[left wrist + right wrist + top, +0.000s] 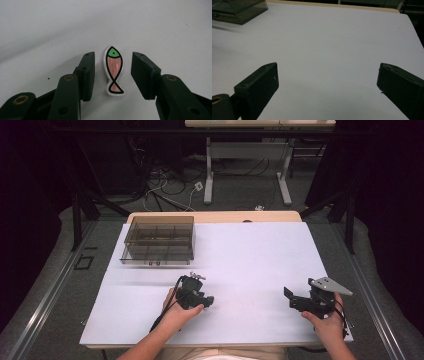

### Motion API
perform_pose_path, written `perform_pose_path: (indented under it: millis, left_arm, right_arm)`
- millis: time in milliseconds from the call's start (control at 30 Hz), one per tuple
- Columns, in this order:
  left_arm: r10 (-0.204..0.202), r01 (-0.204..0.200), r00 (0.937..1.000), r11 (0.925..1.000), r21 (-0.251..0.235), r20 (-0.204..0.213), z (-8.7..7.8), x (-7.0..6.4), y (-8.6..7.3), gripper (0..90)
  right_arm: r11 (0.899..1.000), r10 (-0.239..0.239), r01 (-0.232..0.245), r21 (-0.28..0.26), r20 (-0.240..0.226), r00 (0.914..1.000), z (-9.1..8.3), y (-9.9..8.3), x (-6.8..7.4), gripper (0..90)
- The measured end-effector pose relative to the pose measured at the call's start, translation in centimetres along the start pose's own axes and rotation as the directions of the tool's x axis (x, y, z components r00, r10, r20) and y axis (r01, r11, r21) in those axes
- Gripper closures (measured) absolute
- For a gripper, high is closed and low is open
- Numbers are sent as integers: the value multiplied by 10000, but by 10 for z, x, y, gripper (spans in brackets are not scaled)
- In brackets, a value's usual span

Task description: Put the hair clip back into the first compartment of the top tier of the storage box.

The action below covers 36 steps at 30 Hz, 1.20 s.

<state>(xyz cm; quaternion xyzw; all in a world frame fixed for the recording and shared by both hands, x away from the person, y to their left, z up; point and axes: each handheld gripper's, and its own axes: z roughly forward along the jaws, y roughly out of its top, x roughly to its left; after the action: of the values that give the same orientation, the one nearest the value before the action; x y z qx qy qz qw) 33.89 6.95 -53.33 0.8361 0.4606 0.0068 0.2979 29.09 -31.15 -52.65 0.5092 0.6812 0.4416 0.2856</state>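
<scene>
High view: we see the left gripper (200,296) near the table's (250,255) middle front, the right gripper (300,301) at front right, and a smoky compartment box (158,240) at far left.

Left gripper view: we note the jaws parted, one on each side of a flat fish-shaped piece (114,70) lying on the white surface, neither touching it.

Right gripper view: jaws spread wide over bare table; the box corner sits at upper left.

We see a fish-shaped piece (114,70) with a green head, black dot eye, pink body, black outline and white rim; the table cover (250,265) is plain white; the compartment box (158,240) smoky grey-brown; both grippers' jaws black.
</scene>
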Motion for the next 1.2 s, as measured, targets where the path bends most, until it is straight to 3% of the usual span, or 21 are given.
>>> perform_pose_path:
  millis: [533, 1200]
  left_arm:
    - [-262, 261, 9996, 9996, 91, 110, 1, 0, -3, 574]
    - [-32, 36, 10000, 9990, 447, -80, 4, -1, -4, 654]
  right_arm:
    - [9999, 18, -18, 103, 4, 10000, 1, -1, 0, 38]
    - [10000, 50, -50, 59, 0, 10000, 2, -1, 0, 39]
